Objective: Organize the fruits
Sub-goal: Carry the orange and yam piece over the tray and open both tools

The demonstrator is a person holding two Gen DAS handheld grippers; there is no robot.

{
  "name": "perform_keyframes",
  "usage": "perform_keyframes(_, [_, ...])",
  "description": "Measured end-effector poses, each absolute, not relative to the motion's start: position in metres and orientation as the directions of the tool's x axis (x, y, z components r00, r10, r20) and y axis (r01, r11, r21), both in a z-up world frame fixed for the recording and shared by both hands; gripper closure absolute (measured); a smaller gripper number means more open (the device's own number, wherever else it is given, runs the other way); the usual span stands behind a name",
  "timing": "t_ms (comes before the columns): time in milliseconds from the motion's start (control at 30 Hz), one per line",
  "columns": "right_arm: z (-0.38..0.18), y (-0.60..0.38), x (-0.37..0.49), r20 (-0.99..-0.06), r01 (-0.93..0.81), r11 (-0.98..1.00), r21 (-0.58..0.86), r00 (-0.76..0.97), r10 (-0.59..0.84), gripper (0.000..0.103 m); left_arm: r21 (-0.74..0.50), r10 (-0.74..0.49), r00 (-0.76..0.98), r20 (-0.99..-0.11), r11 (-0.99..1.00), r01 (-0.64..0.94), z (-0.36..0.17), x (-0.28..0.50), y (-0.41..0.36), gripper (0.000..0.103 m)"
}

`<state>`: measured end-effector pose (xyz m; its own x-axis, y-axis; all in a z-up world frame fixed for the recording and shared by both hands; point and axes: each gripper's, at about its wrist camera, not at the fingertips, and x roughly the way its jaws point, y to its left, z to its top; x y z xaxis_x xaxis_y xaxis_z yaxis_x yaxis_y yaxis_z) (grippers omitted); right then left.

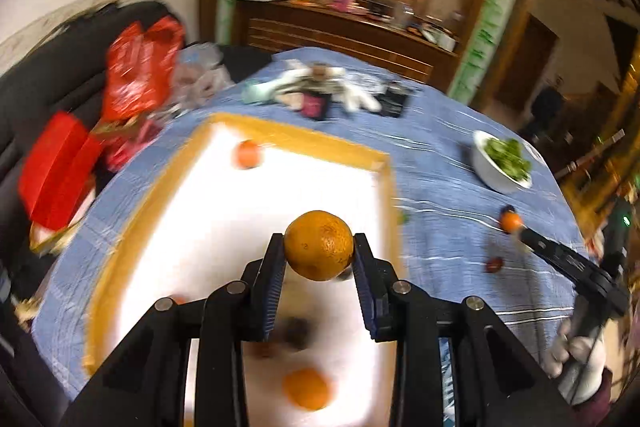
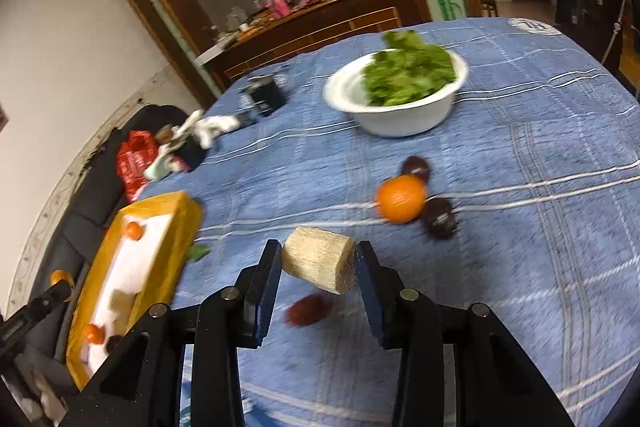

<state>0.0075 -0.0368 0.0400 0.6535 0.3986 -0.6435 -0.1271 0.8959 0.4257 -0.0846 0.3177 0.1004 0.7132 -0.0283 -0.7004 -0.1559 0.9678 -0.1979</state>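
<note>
My left gripper is shut on an orange and holds it above the white tray with a yellow rim. The tray holds two more oranges and dark blurred fruit. My right gripper is shut on a pale ribbed cylinder piece, held above the blue tablecloth. On the cloth lie an orange, two dark fruits and a red fruit. The tray shows at the left of the right wrist view.
A white bowl of green leaves stands at the back of the table. Dark and white clutter lies at the far edge. Red bags sit on a black sofa to the left. The other gripper shows at the right.
</note>
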Motion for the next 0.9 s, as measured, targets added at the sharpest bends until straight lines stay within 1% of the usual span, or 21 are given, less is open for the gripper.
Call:
perform_keyframes(100, [0.047,-0.009,-0.011,-0.637,-0.185,0.882,0.434,0.629,0.446,0.061,-0.229,-0.014,0.705,-0.709,0.950,-0.211,0.092,-0.096,0.350,0.071])
perform_keyframes(200, [0.058,0.034,-0.031,-0.643,-0.281,0.867,0.411,0.585,0.494,0.061,-0.253,-0.011,0.699,-0.715,0.936,-0.244,0.082,-0.106,0.372,0.071])
perform_keyframes(300, [0.066,0.079,-0.049,-0.649,-0.380,0.837,0.393,0.530,0.545,0.061,-0.277,-0.024,0.688,-0.725,0.925,-0.260,0.071,-0.112,0.385,0.071])
perform_keyframes(467, [0.064,0.139,-0.069,-0.675,-0.488,0.799,0.351,0.460,0.577,0.061,-0.300,-0.041,0.689,-0.724,0.918,-0.260,0.065,-0.113,0.397,0.071])
perform_keyframes(700, [0.043,0.179,-0.071,-0.729,-0.522,0.797,0.303,0.413,0.547,0.060,-0.270,-0.037,0.672,-0.740,0.931,-0.246,0.061,-0.082,0.406,0.071])
perform_keyframes(900, [0.035,0.198,-0.066,-0.751,-0.528,0.808,0.261,0.415,0.514,0.060,-0.293,-0.060,0.649,-0.759,0.921,-0.256,0.049,-0.066,0.413,0.070])
